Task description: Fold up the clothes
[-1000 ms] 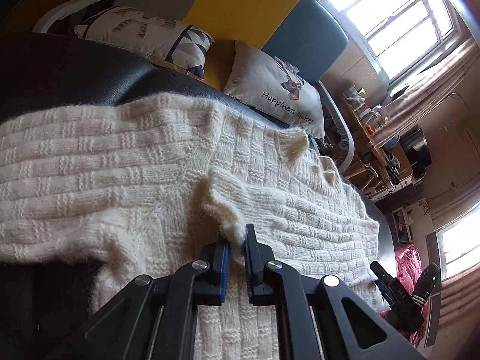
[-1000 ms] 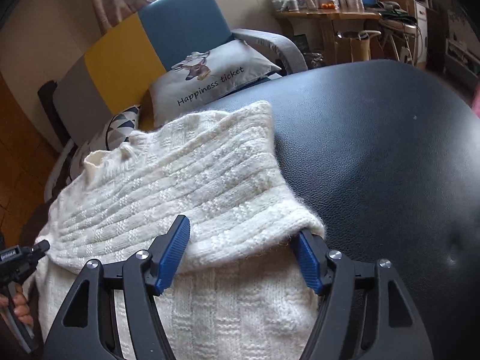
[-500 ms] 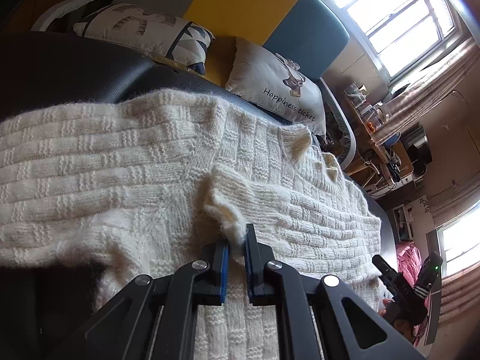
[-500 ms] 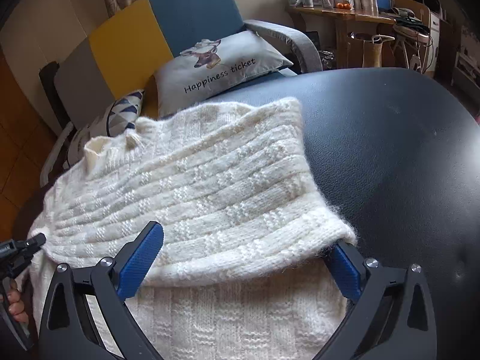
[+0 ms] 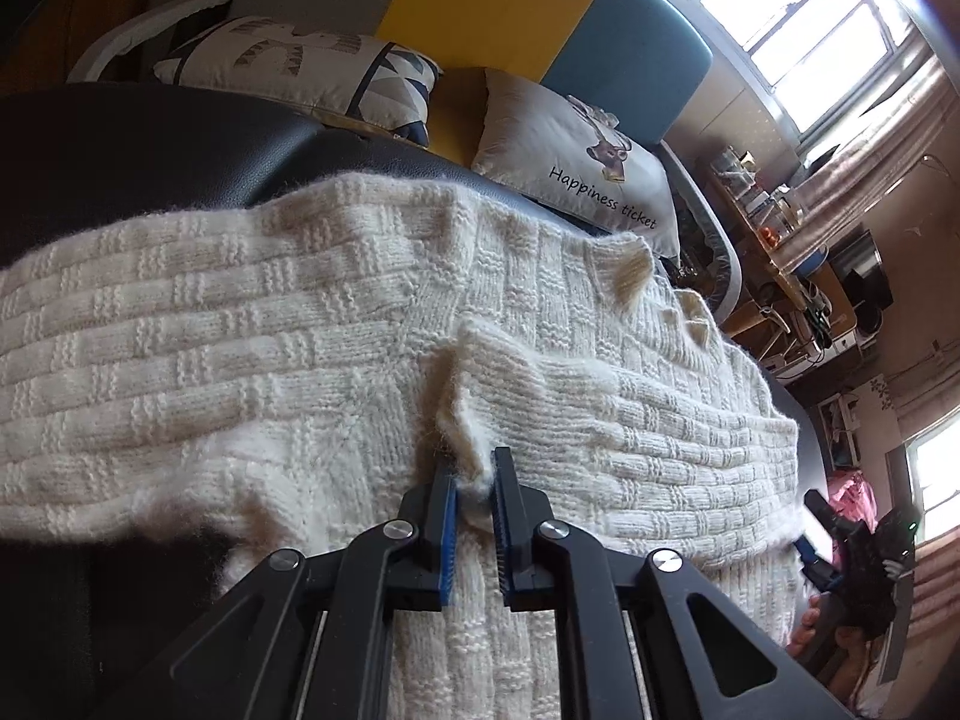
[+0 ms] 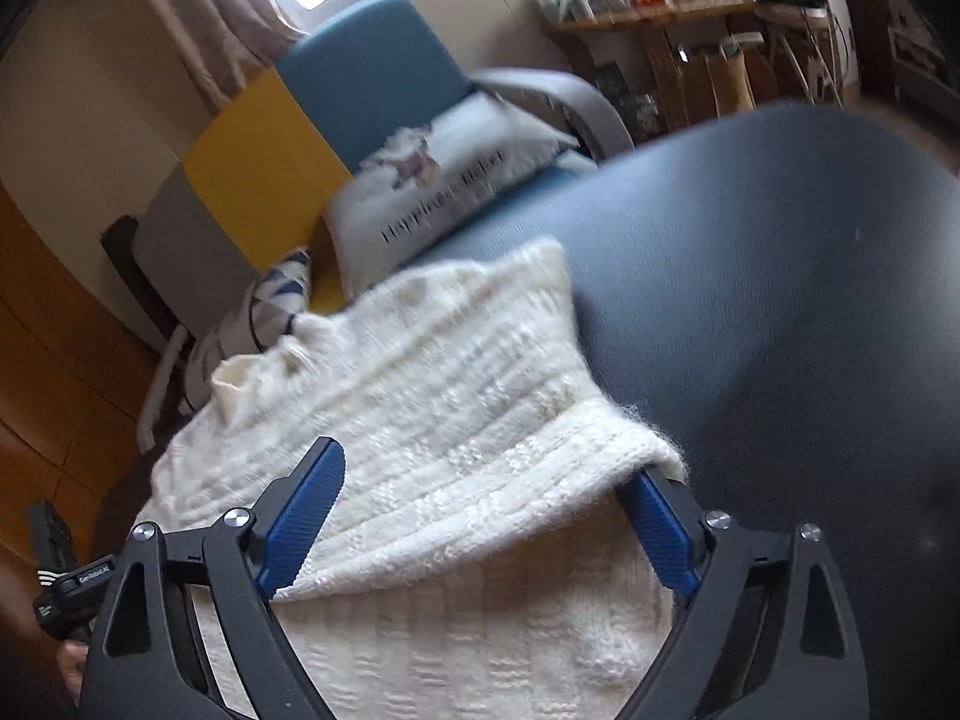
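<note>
Left gripper: my left gripper [image 5: 475,483] sits at the bottom of its own view, its blue-padded fingers [image 5: 447,531] drawn close and pinching a small raised tuft of cream knit between them.

Right gripper: my right gripper [image 6: 480,516] has its fingers spread wide. One blue pad [image 6: 303,519] lies on top of the folded knit at the left; the other is partly tucked under the folded edge at the right. This view is smeared with motion blur.

Sweater: the cream basket-weave sweater [image 5: 252,336] lies flat across the black padded surface [image 5: 132,150]. From the right wrist view, one layer of it [image 6: 456,420] is folded over the layer beneath, and the fold's fuzzy edge runs between my spread fingers. Two small knit points stand up along its far edge.

Person's hand: at the lower right edge of the left view I see fingers [image 5: 840,654] wrapped around the handle of the other gripper, just beside the sweater.

Pillows: beyond the surface, a white pillow [image 5: 576,162] printed "Happiness ticket" with a small animal picture, and beside it a pillow with a triangle pattern [image 5: 300,66].

Sofa: behind the pillows, a backrest [image 5: 498,6] in grey, yellow and blue panels.

Far room: a cluttered wooden shelf [image 6: 648,12], curtains, and bright windows [image 5: 774,18].
</note>
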Demonstrator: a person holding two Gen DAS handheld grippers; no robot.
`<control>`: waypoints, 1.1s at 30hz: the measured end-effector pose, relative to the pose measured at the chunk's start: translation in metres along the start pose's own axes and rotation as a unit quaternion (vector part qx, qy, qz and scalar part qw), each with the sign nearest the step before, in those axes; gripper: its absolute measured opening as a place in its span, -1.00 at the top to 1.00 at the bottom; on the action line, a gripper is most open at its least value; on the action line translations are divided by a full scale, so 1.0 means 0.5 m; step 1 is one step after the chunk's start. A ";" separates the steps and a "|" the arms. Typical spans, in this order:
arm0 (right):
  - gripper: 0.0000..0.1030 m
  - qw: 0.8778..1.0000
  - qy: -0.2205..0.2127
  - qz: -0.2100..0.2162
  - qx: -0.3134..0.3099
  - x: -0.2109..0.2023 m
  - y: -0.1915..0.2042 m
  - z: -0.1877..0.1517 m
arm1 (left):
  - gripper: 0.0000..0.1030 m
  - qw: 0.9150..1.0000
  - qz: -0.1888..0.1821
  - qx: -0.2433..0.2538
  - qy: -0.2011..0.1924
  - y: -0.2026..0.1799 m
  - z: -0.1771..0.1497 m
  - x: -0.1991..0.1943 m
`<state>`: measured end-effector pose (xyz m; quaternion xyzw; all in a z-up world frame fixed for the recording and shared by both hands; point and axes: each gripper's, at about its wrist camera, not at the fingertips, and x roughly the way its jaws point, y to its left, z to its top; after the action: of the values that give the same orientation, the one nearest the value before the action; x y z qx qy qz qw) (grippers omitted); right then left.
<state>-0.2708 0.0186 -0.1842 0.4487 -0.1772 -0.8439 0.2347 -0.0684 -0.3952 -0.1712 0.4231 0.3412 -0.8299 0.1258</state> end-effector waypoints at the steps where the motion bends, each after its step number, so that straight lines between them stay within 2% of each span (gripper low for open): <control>1: -0.79 1.000 -0.003 0.010 0.013 -0.005 -0.010 -0.002 | 0.80 1.000 0.000 0.000 -0.001 0.000 0.001 -0.001; 5: -0.79 0.998 -0.005 0.043 0.053 -0.028 -0.041 -0.004 | 0.79 1.000 -0.001 0.002 -0.004 -0.002 0.003 -0.007; 10: -0.80 0.994 0.043 0.086 0.057 -0.086 -0.022 -0.012 | 0.78 1.000 -0.001 0.006 -0.004 0.000 0.002 -0.007; 11: -0.80 0.994 0.050 0.086 0.042 -0.097 -0.011 -0.015 | 0.78 1.000 -0.002 0.006 -0.003 0.002 0.001 -0.005; 14: -0.82 0.996 0.045 0.071 -0.023 -0.112 0.038 -0.024 | 0.77 1.000 -0.008 -0.001 -0.002 0.006 0.002 -0.004; 16: -0.86 0.997 0.034 0.046 -0.054 -0.095 0.061 -0.020 | 0.76 1.000 -0.009 -0.003 -0.002 0.006 0.002 -0.003; 20: -0.86 0.992 0.085 -0.040 -0.080 -0.004 0.067 -0.024 | 0.74 1.000 0.001 0.010 -0.005 -0.005 0.001 -0.002; 22: -0.87 0.987 0.093 -0.069 -0.115 0.007 0.084 -0.034 | 0.74 1.000 0.006 0.024 -0.012 -0.014 0.005 -0.008; 27: -0.87 0.981 0.053 -0.041 -0.184 -0.038 0.167 -0.019 | 0.71 0.997 0.007 0.061 -0.040 -0.038 0.023 -0.033; 28: -0.87 0.980 0.050 -0.036 -0.190 -0.036 0.180 -0.011 | 0.66 0.998 0.012 0.054 -0.029 -0.031 0.029 -0.023; 31: -0.87 0.977 0.053 -0.026 -0.206 -0.007 0.217 0.016 | 0.66 0.999 0.025 0.040 -0.003 -0.012 0.039 0.006; 33: -0.87 0.973 0.078 -0.047 -0.211 0.041 0.229 0.032 | 0.69 0.998 0.036 0.046 -0.006 -0.010 0.037 0.009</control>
<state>-0.2671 -0.0861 -0.1310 0.4616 0.0446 -0.8346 0.2972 -0.0849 -0.4036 -0.1651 0.4357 0.2860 -0.8422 0.1380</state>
